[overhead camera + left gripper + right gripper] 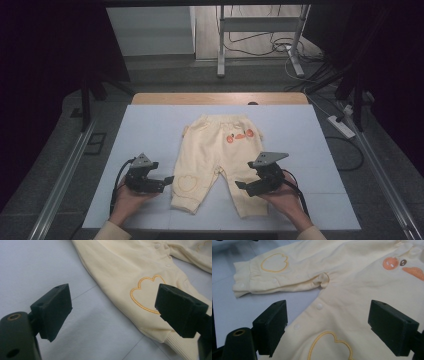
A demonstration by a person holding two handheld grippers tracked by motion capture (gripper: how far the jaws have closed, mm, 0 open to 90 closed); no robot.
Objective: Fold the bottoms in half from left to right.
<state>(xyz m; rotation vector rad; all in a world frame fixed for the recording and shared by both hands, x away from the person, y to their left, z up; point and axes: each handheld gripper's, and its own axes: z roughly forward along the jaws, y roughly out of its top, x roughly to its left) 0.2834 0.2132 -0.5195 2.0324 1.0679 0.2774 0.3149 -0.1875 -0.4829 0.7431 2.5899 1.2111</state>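
We see one pair of cream baby trousers [220,160] lying flat mid-mat, bare white mat [150,125] all round. Our left gripper [167,181] hovers at one leg's outer edge, jaws apart; our right gripper [241,186] over the other leg, jaws apart.

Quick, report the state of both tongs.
Left tongs: open, holding nothing, at the pants leg.
Right tongs: open, holding nothing, over the other leg.
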